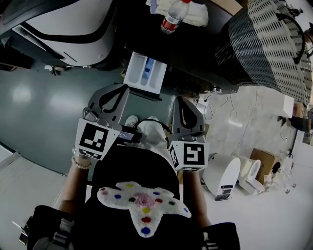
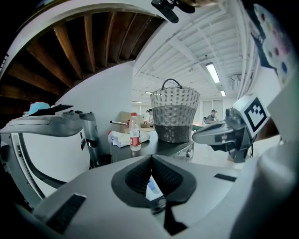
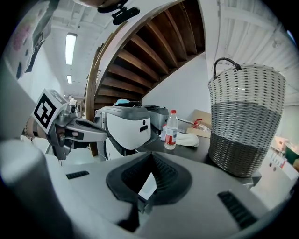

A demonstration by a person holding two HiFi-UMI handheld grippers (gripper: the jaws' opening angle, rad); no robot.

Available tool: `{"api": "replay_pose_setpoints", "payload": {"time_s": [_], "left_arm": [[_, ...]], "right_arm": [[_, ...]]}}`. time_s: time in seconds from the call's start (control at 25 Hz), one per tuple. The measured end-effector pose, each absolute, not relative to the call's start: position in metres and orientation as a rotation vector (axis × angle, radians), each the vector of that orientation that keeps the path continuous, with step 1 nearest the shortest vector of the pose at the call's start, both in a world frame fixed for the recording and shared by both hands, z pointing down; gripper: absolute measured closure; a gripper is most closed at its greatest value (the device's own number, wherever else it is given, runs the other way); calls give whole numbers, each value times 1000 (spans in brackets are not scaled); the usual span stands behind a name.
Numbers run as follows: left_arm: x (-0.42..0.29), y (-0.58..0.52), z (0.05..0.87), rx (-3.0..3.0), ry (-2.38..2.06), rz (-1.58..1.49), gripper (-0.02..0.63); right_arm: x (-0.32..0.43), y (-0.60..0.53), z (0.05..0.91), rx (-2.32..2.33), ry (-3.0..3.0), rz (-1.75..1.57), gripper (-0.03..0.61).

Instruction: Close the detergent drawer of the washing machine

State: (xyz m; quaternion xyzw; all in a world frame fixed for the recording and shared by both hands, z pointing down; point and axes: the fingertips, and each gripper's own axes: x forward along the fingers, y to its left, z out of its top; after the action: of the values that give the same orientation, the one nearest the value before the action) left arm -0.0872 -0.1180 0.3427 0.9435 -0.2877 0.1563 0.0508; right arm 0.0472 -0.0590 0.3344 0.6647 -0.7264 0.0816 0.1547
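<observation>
Closest to me are my two tongs. My left gripper (image 1: 122, 88) and right gripper (image 1: 177, 98) are both clenched tight with nothing in them, pads pressed together, each pointing slightly down. Just past their tips the detergent drawer (image 1: 143, 71) is pulled out of the washing machine (image 1: 205, 51), sticking towards me with its blue compartment showing. Neither tip is touching it yet.

What could go wrong, I reckon: if I shove with one tip off to a side, the drawer could skew on its runners and jam halfway. The closed tips are also narrow, so they could skid off the front edge and dip into the compartments. And a hard slam might wobble the bottle (image 1: 173, 17) standing on top of the machine.

Count: two grippers, one drawer, one bottle, one white cloth (image 1: 195, 12) beside it, and one wicker basket (image 1: 274, 44) further right on the top.
</observation>
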Motion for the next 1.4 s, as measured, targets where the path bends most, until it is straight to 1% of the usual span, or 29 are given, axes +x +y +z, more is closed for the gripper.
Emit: {"api": "replay_pose_setpoints", "payload": {"time_s": [0.64, 0.68, 0.72, 0.76, 0.84, 0.88, 1.24, 1.4], "left_arm": [[-95, -128, 338, 2856, -937, 403, 597], [-94, -127, 337, 2861, -929, 400, 589], [-93, -125, 337, 2866, -916, 397, 574], [-92, -124, 338, 2871, -898, 395, 553], [-90, -121, 340, 2881, -860, 398, 482], [-90, -120, 342, 2884, -855, 405, 470], [-107, -129, 379, 2835, -934, 526, 463], [-114, -133, 403, 2811, -949, 593, 463]], "right_arm": [[47, -67, 330, 1920, -2112, 217, 574], [46, -67, 330, 1914, -2119, 218, 568], [44, -66, 331, 1902, -2130, 221, 526], [42, -66, 333, 1888, -2139, 225, 499], [40, -66, 336, 1868, -2145, 228, 484], [39, -66, 338, 1863, -2145, 231, 475], [34, -62, 376, 1798, -2126, 290, 436], [34, -59, 398, 1769, -2108, 328, 430]]}}
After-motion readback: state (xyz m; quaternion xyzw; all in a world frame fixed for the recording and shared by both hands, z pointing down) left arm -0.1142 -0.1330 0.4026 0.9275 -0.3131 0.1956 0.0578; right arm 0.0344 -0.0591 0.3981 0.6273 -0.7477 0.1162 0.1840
